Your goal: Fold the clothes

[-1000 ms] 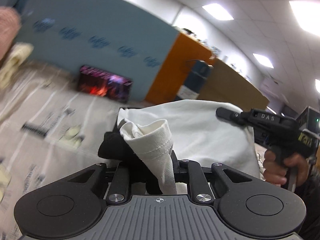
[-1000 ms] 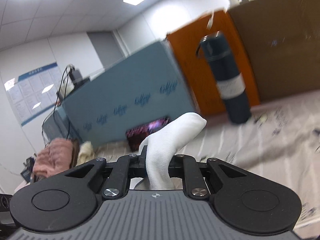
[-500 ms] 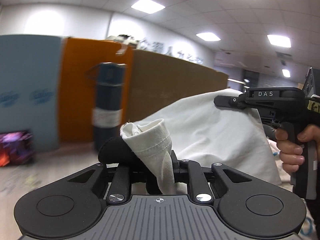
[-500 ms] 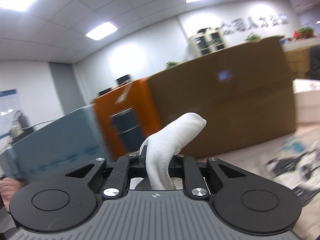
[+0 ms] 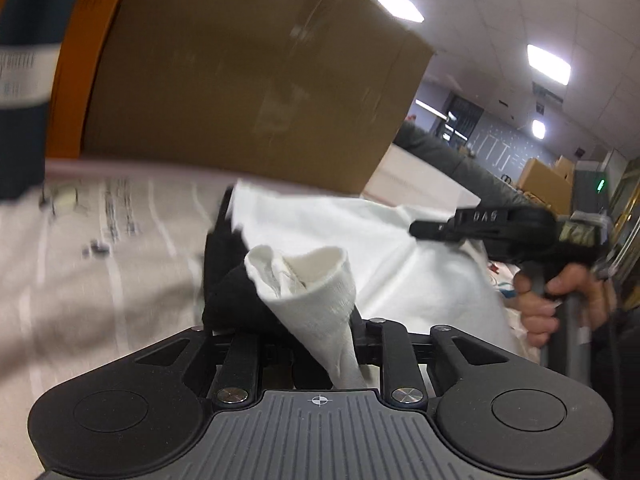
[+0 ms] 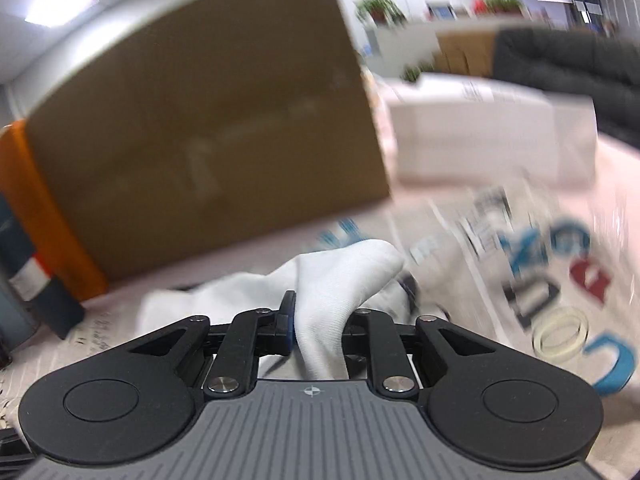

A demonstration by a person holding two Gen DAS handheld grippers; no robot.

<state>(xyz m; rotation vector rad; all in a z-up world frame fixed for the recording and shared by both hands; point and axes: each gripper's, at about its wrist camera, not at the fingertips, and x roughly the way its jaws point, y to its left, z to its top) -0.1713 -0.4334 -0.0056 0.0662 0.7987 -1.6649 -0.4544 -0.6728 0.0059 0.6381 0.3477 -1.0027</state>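
Note:
My left gripper (image 5: 320,328) is shut on a bunched hem of the white garment (image 5: 360,232), with a black part of the cloth (image 5: 232,300) beside it. The garment stretches right to my right gripper (image 5: 420,228), which a hand (image 5: 560,300) holds. In the right wrist view my right gripper (image 6: 320,320) is shut on a thick fold of the white garment (image 6: 344,268), and more of the cloth trails left onto the table. The cloth hides the fingertips in both views.
A large brown cardboard box (image 5: 248,80) stands close behind the garment, with an orange panel (image 6: 44,216) and a dark blue bottle (image 6: 24,280) to its left. A white box (image 6: 488,136) is at the right. The printed tablecloth (image 6: 552,248) carries a tape ring (image 6: 560,338).
Both grippers have swung right and tipped down, from facing walls and ceiling to facing the table by the brown box. The white garment stays gripped in both.

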